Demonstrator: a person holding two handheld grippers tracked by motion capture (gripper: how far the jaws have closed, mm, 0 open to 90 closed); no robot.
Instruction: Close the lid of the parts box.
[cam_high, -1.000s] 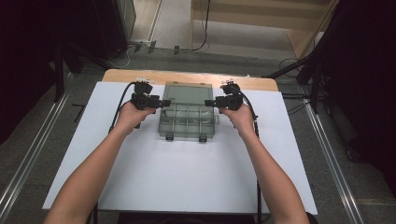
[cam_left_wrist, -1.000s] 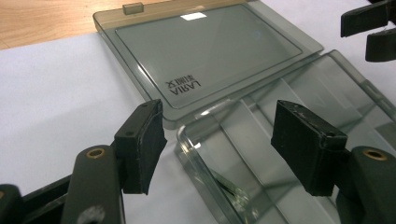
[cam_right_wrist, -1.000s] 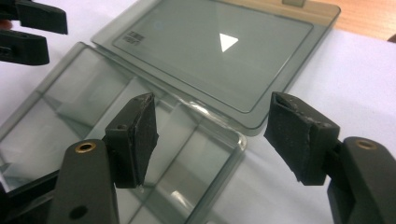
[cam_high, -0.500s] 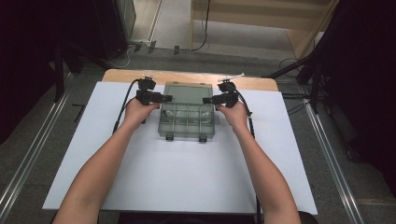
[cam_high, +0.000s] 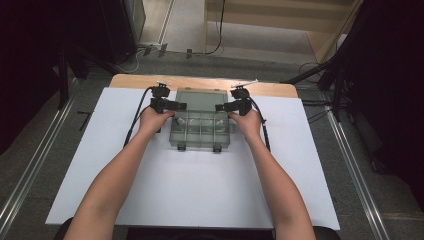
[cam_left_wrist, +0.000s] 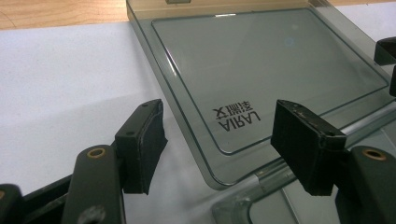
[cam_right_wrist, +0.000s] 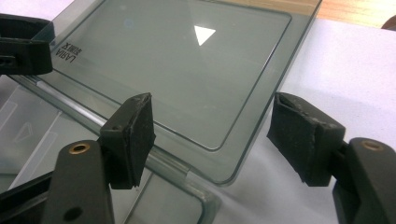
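A clear grey compartment box (cam_high: 201, 131) lies on the white sheet with its lid (cam_high: 200, 99) folded flat behind it. The lid (cam_left_wrist: 261, 70) bears dark printed lettering. My left gripper (cam_high: 176, 106) is over the lid's left near corner. In its own view the left gripper (cam_left_wrist: 219, 144) is open, with that corner between the jaws and untouched. My right gripper (cam_high: 221, 107) is over the right near corner. Seen in its own view, the right gripper (cam_right_wrist: 212, 140) is open, its jaws just widened a little, and the lid (cam_right_wrist: 187, 60) lies untouched between them.
The white sheet (cam_high: 200, 190) covers a wooden table (cam_high: 280, 90) whose far edge shows behind the lid. Cables trail from both grippers along the forearms. A jaw of the other gripper (cam_left_wrist: 385, 51) shows across the lid. Grey floor and metal rails flank the table.
Both hands have moved a little inward and lower, bringing the jaws over the lid's near corners. The box has not shifted.
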